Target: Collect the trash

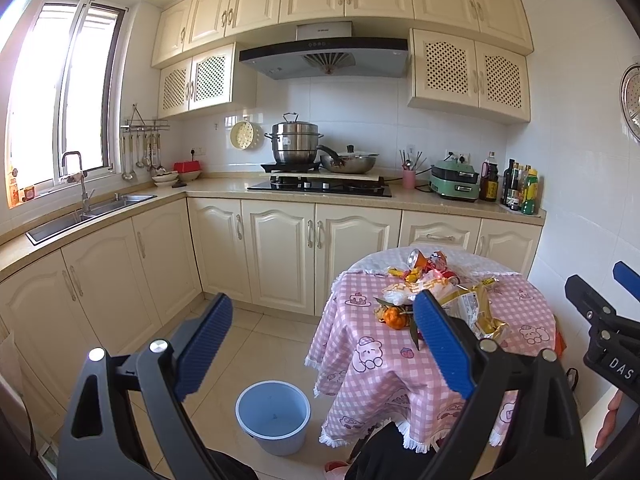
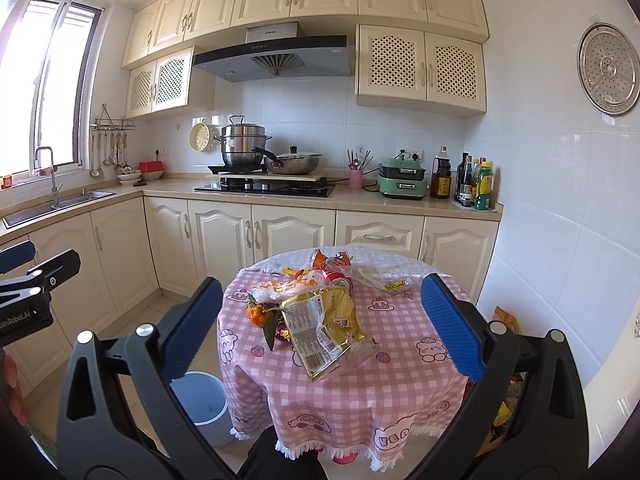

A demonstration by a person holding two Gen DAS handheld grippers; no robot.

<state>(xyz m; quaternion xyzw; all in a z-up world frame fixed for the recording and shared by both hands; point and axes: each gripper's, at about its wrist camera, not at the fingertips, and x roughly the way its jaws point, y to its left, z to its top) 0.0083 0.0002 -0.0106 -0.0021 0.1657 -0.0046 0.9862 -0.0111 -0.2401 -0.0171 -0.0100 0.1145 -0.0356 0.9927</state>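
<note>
Both claws spread wide, nothing btwn the blue pads: left claw (image 1: 324, 336) hangs over the floor w/ its right finger in front of the bench edge, right claw (image 2: 320, 316) is aimed at the bench top, pads either side of the trash in view but well short of it. Round bench (image 2: 400, 336) w/ pink checked cloth carries the trash pile (image 2: 312, 300) in a heap toward its centre & far side: big gold snack bag (image 2: 324, 328) lying flat nearest the camera, crumpled clear/white plastic (image 2: 280, 289) behind it, small orange fruit w/ leaves (image 2: 256, 312) at the pile's left, red/orange wrappers and a tipped can (image 1: 414, 258) at the far end, a yellow-labelled wrapper (image 2: 394, 285) lying apart to the right. Pale blue bucket (image 1: 273, 414) stands on the tile floor just left of the bench, partly under the cloth's fringe in right wrist view; looks bare inside. In left wrist view the right claw's black body shows at the right edge, w/ part of a hand (image 1: 608, 420) under it. Behind: cream cabinets, hob w/ steel pot (image 1: 295, 142) & wok, sink (image 1: 90, 210) below the window, bottles on the far counter's right end.
</note>
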